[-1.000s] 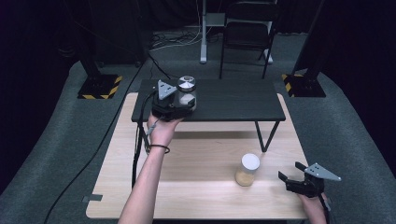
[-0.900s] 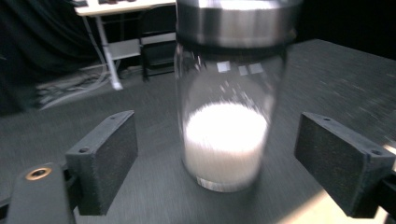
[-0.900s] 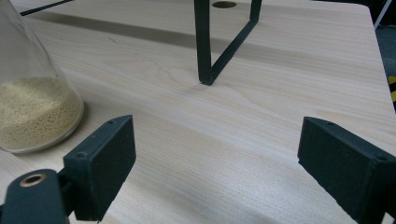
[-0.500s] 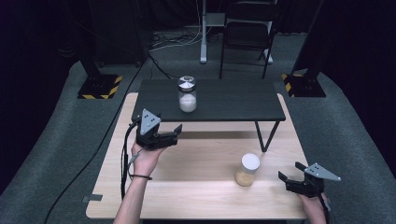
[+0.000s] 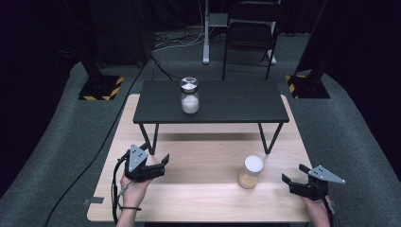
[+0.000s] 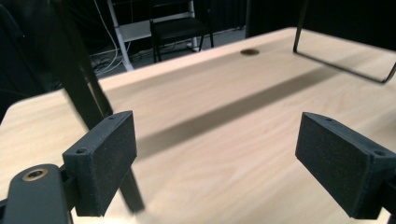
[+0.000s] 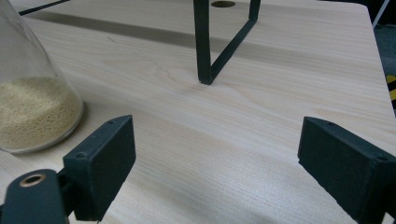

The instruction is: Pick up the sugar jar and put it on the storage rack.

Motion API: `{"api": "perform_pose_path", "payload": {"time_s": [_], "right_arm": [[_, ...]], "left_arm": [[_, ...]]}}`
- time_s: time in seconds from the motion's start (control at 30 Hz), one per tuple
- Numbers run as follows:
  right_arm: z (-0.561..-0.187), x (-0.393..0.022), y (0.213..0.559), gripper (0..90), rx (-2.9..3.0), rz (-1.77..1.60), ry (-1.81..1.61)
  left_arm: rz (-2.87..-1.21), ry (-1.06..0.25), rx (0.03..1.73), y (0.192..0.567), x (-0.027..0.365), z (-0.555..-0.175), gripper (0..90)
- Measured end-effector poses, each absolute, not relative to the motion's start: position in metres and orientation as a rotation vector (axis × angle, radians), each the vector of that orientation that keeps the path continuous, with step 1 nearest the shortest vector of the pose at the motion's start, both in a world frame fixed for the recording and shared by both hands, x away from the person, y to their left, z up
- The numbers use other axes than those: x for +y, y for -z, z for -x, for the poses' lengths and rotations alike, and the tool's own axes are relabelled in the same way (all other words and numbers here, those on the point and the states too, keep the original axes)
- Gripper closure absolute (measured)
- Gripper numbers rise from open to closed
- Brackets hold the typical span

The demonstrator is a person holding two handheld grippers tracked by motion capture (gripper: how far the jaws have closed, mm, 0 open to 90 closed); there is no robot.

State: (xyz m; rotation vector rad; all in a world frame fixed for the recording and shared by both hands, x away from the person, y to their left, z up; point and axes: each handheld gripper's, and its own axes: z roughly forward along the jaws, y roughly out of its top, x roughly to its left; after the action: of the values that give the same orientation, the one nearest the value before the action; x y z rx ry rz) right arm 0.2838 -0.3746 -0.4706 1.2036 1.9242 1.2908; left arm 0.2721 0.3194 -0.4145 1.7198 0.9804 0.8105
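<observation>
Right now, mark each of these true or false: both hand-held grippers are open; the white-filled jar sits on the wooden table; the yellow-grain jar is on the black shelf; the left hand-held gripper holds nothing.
Both the left hand-held gripper and right hand-held gripper are open: true.
The white-filled jar sits on the wooden table: false, it stands on the black shelf.
The yellow-grain jar is on the black shelf: false, it stands on the wooden table.
The left hand-held gripper holds nothing: true.

Light wood surface (image 5: 198, 198) carried black low stand (image 5: 236, 101). Dark chair (image 5: 250, 28) stood behind, on grey floor (image 5: 71, 132); yellow-black striped bases (image 5: 101, 87) flanked.
</observation>
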Motion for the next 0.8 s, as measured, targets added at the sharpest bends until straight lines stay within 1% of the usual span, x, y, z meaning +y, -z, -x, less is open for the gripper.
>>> {"api": "perform_pose_path", "payload": {"time_s": [0.13, 0.2, 0.37, 0.47, 0.63, 0.8], "right_arm": [[-0.284, -0.375, 0.471, 10.0, 1.921, -1.207, -1.293], [-0.284, -0.375, 0.471, 10.0, 1.921, -1.207, -1.292], [-0.283, -0.374, 0.471, 10.0, 1.919, -1.207, -1.288], [-0.283, -0.374, 0.471, 10.0, 1.917, -1.210, -1.290], [-0.283, -0.375, 0.471, 9.9, 1.921, -1.210, -1.292], [-0.283, -0.375, 0.470, 9.9, 1.925, -1.207, -1.290]], "left_arm": [[-1.736, -0.835, 0.972, 0.435, 0.326, -0.260, 11.8], [-1.739, -0.823, 0.998, 0.444, 0.329, -0.257, 11.8], [-1.751, -0.841, 1.049, 0.462, 0.334, -0.252, 12.6], [-1.756, -0.813, 1.058, 0.465, 0.338, -0.253, 12.5], [-1.804, -0.838, 1.033, 0.466, 0.334, -0.254, 12.0], [-1.797, -0.840, 1.049, 0.470, 0.334, -0.254, 12.3]]}}
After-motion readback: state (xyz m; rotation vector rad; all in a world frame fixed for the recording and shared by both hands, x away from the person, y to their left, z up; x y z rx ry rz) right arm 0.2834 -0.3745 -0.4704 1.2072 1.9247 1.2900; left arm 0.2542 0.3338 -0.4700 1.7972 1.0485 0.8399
